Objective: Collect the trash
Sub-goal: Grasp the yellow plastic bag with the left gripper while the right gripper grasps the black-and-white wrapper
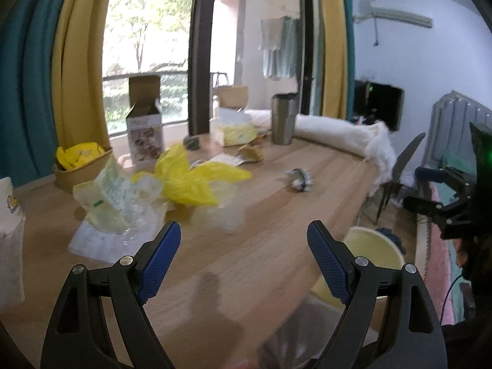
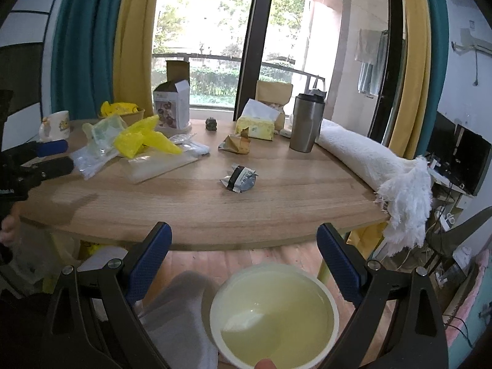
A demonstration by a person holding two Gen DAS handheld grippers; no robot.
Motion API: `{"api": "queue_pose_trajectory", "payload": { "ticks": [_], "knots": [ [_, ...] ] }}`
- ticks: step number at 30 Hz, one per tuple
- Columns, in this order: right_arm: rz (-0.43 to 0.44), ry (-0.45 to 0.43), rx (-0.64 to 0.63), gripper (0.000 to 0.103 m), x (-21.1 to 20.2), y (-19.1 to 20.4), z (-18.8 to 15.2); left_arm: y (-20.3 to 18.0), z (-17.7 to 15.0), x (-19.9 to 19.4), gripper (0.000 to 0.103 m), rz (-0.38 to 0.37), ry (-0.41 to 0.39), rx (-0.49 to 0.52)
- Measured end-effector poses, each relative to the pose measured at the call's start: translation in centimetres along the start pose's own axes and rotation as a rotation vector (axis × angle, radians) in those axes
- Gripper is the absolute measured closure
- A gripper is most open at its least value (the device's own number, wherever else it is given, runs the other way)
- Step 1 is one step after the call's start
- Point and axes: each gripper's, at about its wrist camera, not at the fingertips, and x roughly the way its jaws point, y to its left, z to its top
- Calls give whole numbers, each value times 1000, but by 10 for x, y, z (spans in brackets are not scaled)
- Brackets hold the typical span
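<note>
The left hand-held gripper (image 1: 243,240) hangs above the near part of the wooden counter (image 1: 276,215), its blue-padded jaws spread wide and holding nothing. The right hand-held gripper (image 2: 244,240) sits off the counter's front edge, jaws likewise wide apart and empty, directly over a pale yellow bin (image 2: 273,313) that stands on the floor below (its inside looks bare from here).

Just ahead of the left hand-held gripper lies a heap of trash: a crumpled yellow plastic bag (image 1: 196,178) on top of clear plastic wrappers (image 1: 123,215), with a printed pouch (image 1: 110,184) tilted against them. Further right, well apart from the heap, a small crumpled grey wrapper (image 2: 239,180) lies alone mid-counter. Beyond it is a torn brown paper scrap (image 2: 236,145), just in front of a yellow tissue pack (image 2: 255,124).

Near the back edge stand a steel tumbler (image 2: 306,123), an opened carton (image 2: 172,107) and a round bowl (image 2: 135,115) holding another yellow bag. A rolled white towel (image 2: 369,160) runs along the counter's right side.
</note>
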Motion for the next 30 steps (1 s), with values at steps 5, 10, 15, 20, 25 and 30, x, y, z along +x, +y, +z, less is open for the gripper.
{"api": "queue_pose_trajectory", "payload": {
  "ticks": [5, 10, 15, 20, 25, 30],
  "knots": [
    [21, 22, 37, 9, 36, -5, 7, 23, 14, 20, 16, 10, 42, -11],
    [40, 33, 47, 9, 71, -5, 16, 32, 35, 47, 16, 13, 72, 15],
    [40, 45, 96, 9, 102, -15, 24, 40, 57, 76, 16, 22, 75, 41],
    [56, 77, 151, 9, 131, -28, 28, 49, 72, 111, 16, 34, 125, 50],
    [85, 97, 180, 9, 157, -34, 32, 58, 76, 141, 18, 73, 189, 43],
    [127, 121, 225, 9, 185, -38, 37, 58, 70, 156, 30, 74, 260, 53]
  ]
}}
